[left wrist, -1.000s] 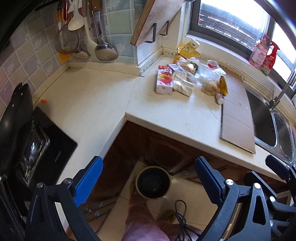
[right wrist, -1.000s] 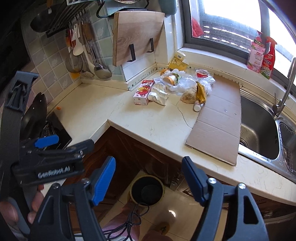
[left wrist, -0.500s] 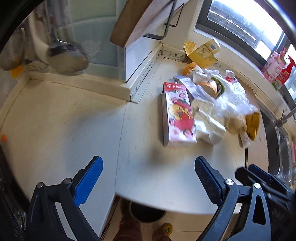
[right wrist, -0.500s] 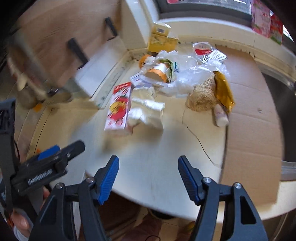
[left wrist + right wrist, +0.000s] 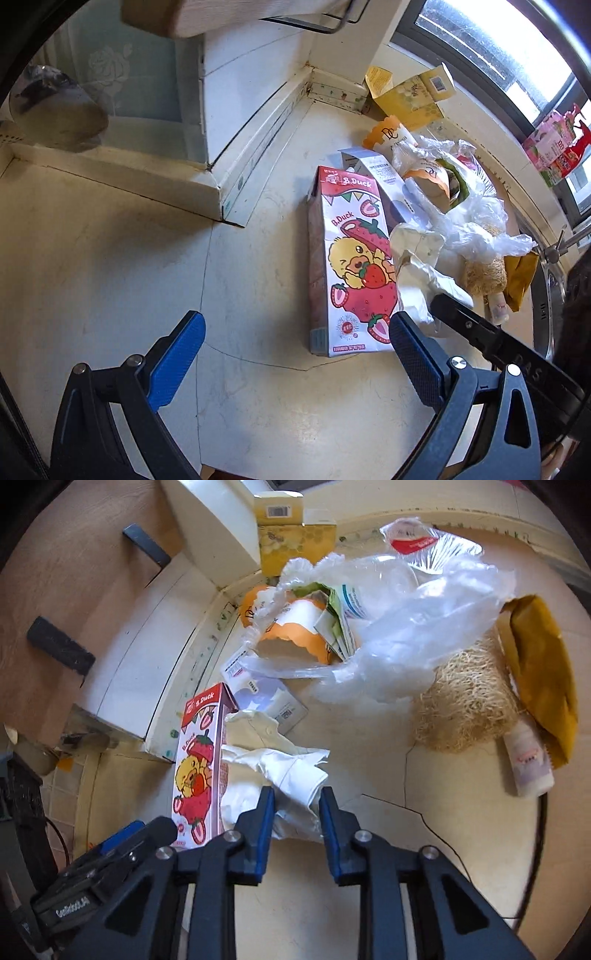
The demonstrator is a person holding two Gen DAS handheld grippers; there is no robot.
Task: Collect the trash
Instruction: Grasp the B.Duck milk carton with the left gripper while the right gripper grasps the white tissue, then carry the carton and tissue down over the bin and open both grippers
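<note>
Two grippers of mine are low over the cream counter (image 5: pixel 110 258), both pointing down at a heap of trash in the corner under the window. My right gripper (image 5: pixel 296 797) has just been closing its jaws, and the crumpled white wrapper (image 5: pixel 284 771) now sits between the blue pads (image 5: pixel 266 812); the pads seem to touch its folds, but I cannot tell if they really press it. My left gripper (image 5: pixel 295 332) is spread wide with only bare counter between the fingers, and its right finger is just beside the bottom end of the strawberry duck carton (image 5: pixel 351 266). This carton lies flat, touching the white wrapper. Behind them lie a clear plastic bag (image 5: pixel 413 627) with an orange paper cup (image 5: pixel 295 635) inside, a yellow box (image 5: pixel 291 535), a straw-coloured fibre bundle (image 5: pixel 465 709), a mustard pouch (image 5: pixel 543 679) and a small white bottle (image 5: pixel 528 760).
</note>
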